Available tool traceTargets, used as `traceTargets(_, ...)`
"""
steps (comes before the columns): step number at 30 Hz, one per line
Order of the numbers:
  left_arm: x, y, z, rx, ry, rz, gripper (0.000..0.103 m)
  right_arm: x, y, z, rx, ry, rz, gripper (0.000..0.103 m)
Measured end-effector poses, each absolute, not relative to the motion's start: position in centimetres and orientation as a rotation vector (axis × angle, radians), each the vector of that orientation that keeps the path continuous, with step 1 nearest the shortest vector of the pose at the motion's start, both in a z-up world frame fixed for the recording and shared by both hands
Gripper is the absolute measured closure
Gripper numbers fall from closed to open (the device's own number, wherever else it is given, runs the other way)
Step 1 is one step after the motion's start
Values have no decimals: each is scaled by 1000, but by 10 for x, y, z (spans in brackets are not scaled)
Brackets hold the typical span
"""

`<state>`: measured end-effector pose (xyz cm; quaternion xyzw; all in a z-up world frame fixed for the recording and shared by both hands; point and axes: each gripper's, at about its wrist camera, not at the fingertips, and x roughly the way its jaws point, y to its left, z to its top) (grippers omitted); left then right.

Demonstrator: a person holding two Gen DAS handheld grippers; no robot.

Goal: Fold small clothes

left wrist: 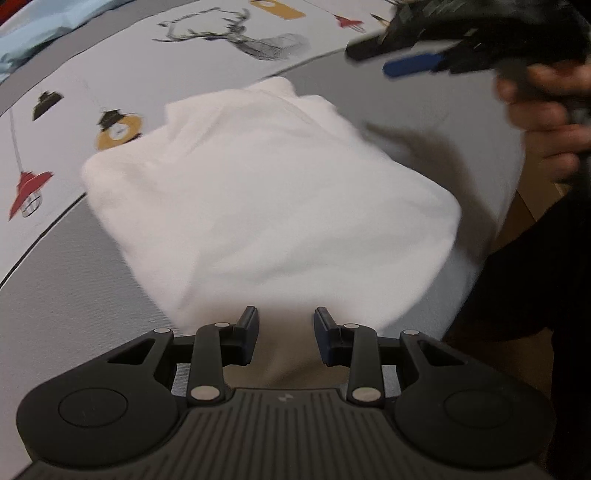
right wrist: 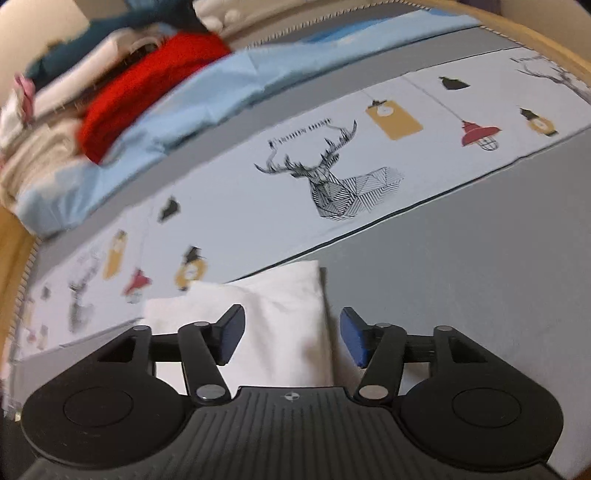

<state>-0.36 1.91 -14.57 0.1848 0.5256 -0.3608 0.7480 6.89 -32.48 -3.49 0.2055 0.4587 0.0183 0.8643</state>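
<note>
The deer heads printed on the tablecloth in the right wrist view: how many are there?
2. One large deer head is near the middle of the tablecloth. A second, blurred deer head is at the left edge. More may be hidden under the clothes.

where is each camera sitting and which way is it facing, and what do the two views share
Left wrist: sits on the left gripper, looking steeply down along its open fingers at the folded white garment; the right gripper and the hand holding it show at top right.
Right wrist: sits on the right gripper, angled down across the printed cloth toward a clothes pile; only its own open fingers show.
Shared: the white garment, the deer print, the light blue cloth.
</note>
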Motion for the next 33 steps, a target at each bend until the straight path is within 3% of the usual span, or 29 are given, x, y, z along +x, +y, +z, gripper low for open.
traceTargets(5, 3, 29, -144, 377, 1159, -741, 66, 91, -322, -97, 462, 1108, 0, 41)
traceTargets(8, 3, 29, -140, 380, 1156, -733, 66, 93, -319, -107, 545, 1122, 12, 45)
traceTargets(9, 5, 29, -140, 381, 1156, -730, 66, 94, -315, -107, 536, 1116, 26, 56)
traceTargets(10, 5, 23, -139, 380, 1157, -726, 66, 93, -312, -106, 501, 1107, 29, 77)
traceTargets(11, 4, 23, -137, 378, 1157, -721, 66, 93, -309, -104, 468, 1094, 32, 88)
traceTargets(13, 8, 20, -138, 368, 1156, -713, 66, 94, -308, -99, 465, 1054, 20, 96)
traceTargets(17, 10, 20, -134, 346, 1142, -707, 66, 95, -314, -91, 460, 981, -67, 96)
traceTargets(22, 18, 20, -131, 303, 1127, -685, 66, 95, -322, -94, 415, 992, -175, 88)
traceTargets(27, 27, 23, -121, 225, 1084, -670, 66, 73, -311, -52, 322, 839, 159, 87)
traceTargets(29, 33, 24, -121, 185, 1095, -654, 66, 63, -294, -56, 260, 907, 392, 79)
traceTargets(33, 44, 18, -141, 221, 1162, -592, 66, 49, -266, -99, -41, 1123, 461, 78)
